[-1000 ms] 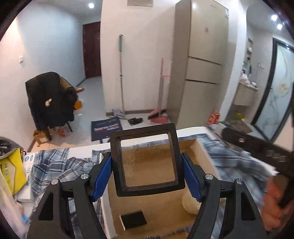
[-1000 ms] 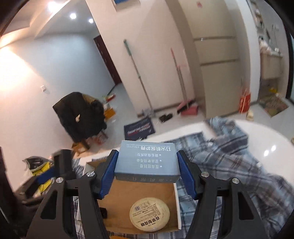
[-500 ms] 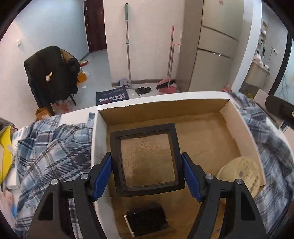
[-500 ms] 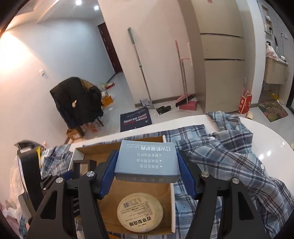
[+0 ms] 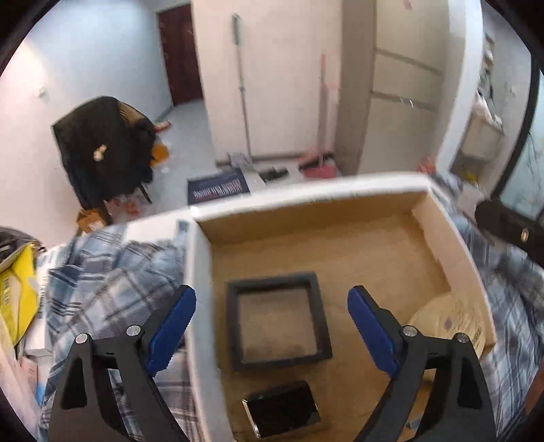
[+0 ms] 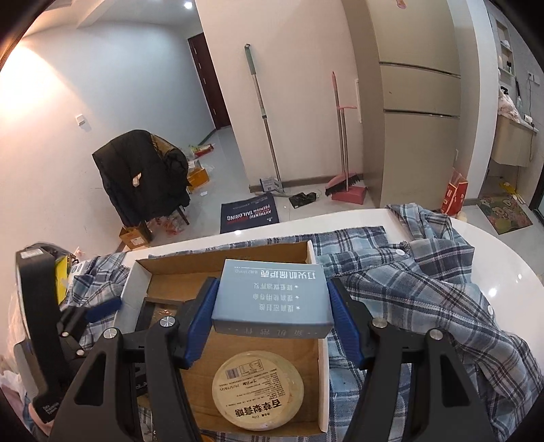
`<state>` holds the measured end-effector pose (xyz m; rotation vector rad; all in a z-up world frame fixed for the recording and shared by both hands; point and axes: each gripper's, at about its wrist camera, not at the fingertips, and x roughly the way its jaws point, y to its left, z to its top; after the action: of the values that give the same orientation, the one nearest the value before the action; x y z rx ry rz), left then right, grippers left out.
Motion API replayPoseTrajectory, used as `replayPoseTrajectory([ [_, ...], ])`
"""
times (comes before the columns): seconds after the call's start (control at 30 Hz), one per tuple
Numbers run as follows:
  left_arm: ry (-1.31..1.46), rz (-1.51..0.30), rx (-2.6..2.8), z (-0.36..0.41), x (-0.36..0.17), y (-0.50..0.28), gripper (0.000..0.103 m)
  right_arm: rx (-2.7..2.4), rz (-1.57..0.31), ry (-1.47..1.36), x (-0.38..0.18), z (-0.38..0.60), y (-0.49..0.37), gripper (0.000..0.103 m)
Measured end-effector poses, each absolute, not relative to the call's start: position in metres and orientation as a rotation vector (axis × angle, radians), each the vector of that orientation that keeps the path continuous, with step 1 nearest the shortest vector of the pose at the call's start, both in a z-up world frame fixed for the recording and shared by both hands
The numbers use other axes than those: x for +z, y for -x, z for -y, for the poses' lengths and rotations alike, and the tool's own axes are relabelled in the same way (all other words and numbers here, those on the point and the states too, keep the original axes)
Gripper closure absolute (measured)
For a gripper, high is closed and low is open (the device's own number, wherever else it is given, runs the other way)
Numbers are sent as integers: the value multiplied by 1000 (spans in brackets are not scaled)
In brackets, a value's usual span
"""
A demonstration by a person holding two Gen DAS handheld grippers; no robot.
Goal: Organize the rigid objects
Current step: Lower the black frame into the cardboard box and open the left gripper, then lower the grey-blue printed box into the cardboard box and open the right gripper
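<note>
Black frame (image 5: 278,321) is lying in the cardboard box (image 5: 199,272); I'm opening my left gripper (image 5: 272,319) off it, right gripper (image 6: 270,318) clamping the blue carton (image 6: 272,299) to place next.

Indoor lighting is even and moderately bright. The right wrist view shows a recessed ceiling spotlight (image 6: 188,5) and a warm overexposed patch on the grey wall (image 6: 30,88) left of it. Specular glare spots sit on the white counter (image 6: 489,292), right of the plaid shirt (image 6: 425,272). That view is sharp. The left wrist view is motion-blurred throughout: the cardboard box (image 5: 306,200) rim smears, and the black frame (image 5: 234,326) inside it is soft. Both views show strong fisheye bending, with dark vignette at the corners.
</note>
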<state>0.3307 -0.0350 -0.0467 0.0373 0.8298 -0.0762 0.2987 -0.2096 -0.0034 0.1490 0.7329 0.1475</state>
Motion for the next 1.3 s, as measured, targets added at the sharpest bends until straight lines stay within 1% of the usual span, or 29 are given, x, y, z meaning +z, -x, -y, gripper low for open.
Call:
replayPoseTrajectory([
  [0.13, 24, -616, -40, 18, -17, -309, 10, 168, -688, -132, 1, 206, -294, 40],
  [0.2, 28, -550, -2, 12, -8, -302, 0, 185, -687, -100, 0, 201, -294, 40],
  [0.33, -47, -530, 16, 14, 3, -297, 0, 186, -723, -79, -13, 194, -299, 40],
  [0.43, -41, -470, 35, 13, 7, -291, 0, 201, -767, -69, -26, 190, -305, 40],
  [0.6, -74, -418, 10, 19, 9, -285, 0, 225, -838, -74, -45, 186, -313, 40],
  [0.87, -84, -425, -46, 28, 13, -282, 0, 183, -858, -7, -59, 180, -314, 39],
  [0.93, -64, -421, -66, 28, 16, -279, 0, 184, -873, -11, -61, 180, -316, 35],
  [0.97, -56, -415, -73, 27, 18, -278, 0, 188, -872, -19, -61, 180, -316, 31],
  [1.0, -51, -407, -76, 27, 21, -276, 0, 197, -855, -34, -58, 181, -315, 30],
  [1.1, -39, -346, -60, 25, 36, -265, 0, 208, -707, -94, -36, 191, -300, 30],
  [1.27, 16, -191, -22, 16, 85, -219, 0, 164, -552, -117, 31, 206, -260, 30],
  [1.3, 27, -161, -15, 15, 97, -205, 0, 180, -528, -119, 46, 210, -249, 28],
])
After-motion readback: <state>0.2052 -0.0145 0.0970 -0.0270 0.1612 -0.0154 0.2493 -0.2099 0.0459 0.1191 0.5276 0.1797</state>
